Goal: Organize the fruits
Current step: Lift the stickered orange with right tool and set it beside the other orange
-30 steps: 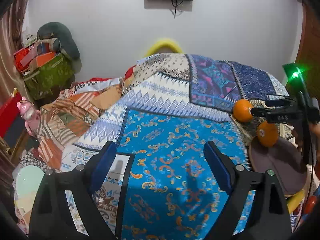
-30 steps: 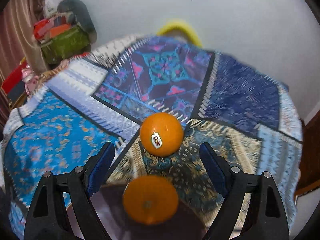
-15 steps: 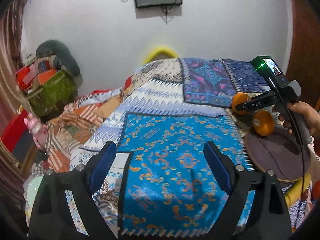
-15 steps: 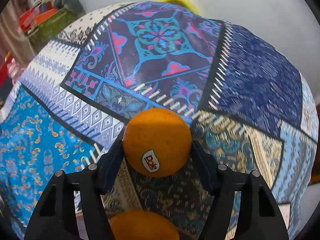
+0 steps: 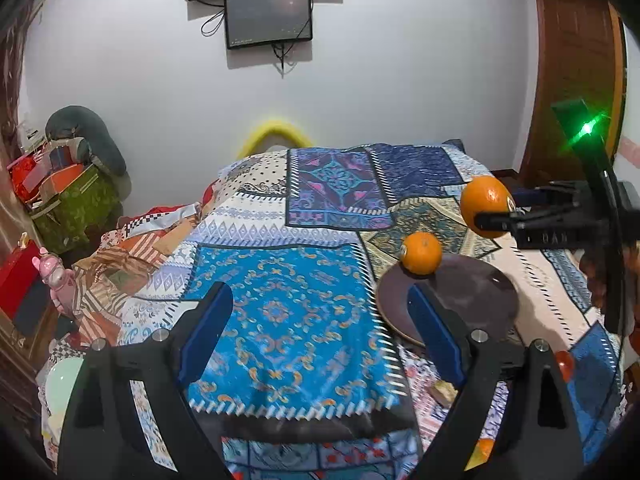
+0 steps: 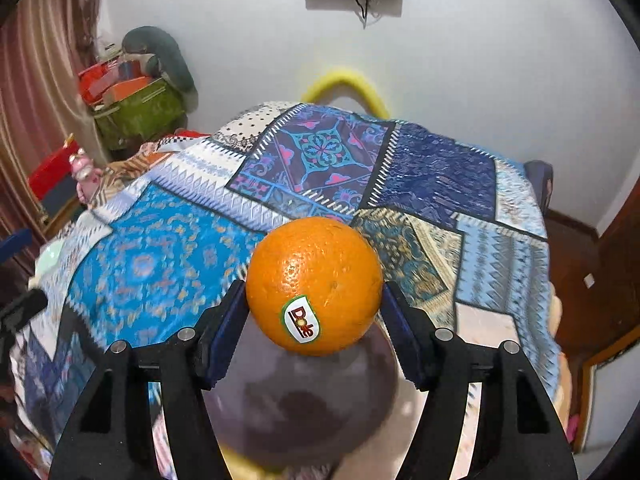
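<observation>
My right gripper (image 6: pixel 314 316) is shut on a large orange (image 6: pixel 314 284) with a Dole sticker and holds it in the air above a dark round plate (image 6: pixel 304 404). In the left wrist view the same orange (image 5: pixel 485 205) hangs at the right in the right gripper, above the plate (image 5: pixel 472 304). A second orange (image 5: pixel 421 253) sits on the plate's far rim. My left gripper (image 5: pixel 320 332) is open and empty above the blue patterned bedspread, left of the plate.
A patchwork bedspread (image 5: pixel 280 280) covers the bed. A red fruit (image 5: pixel 564 362) and a yellow and orange piece (image 5: pixel 480 452) lie at the near right. Boxes and bags (image 5: pixel 68 196) are stacked at the left wall. A pink toy (image 5: pixel 56 280) stands at the bed's left edge.
My right gripper closed on the Dole orange and lifted it off the bed, now above the plate. The left gripper pulled back and tilted up, showing more of the wall.
</observation>
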A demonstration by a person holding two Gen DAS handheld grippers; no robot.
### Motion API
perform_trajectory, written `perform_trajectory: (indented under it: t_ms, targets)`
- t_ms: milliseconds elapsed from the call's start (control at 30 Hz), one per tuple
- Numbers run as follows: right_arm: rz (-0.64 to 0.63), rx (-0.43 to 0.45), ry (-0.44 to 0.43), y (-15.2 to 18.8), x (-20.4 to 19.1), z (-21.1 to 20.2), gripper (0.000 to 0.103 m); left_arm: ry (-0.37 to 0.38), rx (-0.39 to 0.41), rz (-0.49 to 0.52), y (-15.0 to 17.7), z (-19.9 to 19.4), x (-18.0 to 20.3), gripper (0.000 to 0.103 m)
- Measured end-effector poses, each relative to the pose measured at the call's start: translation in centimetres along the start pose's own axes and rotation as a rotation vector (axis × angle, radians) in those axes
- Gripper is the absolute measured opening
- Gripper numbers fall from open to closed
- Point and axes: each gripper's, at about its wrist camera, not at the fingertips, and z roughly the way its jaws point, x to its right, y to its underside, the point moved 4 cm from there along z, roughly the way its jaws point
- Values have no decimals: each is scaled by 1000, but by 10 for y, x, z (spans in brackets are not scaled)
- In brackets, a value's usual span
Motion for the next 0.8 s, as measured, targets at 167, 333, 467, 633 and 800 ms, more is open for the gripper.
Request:
perform_trajectory:
  t_ms: [167,333,467,633,800]
  targets:
    - [38,-5,-19,19,2,3,64,-14,-12,12,9,-12,10,90]
    - [66,-23,-33,26,8,31,64,-38,-34,6,20,-14,15,90]
    - [80,-44,-49,36,13,45,64,-47,-58,6,31,-10,19,90]
    - [83,-83,-35,46,19,73,64,-56,-83,24,41,-2,28,90]
    - [97,-101,-32,52,24,97,64,-50,-88,38,42,6,35,90]
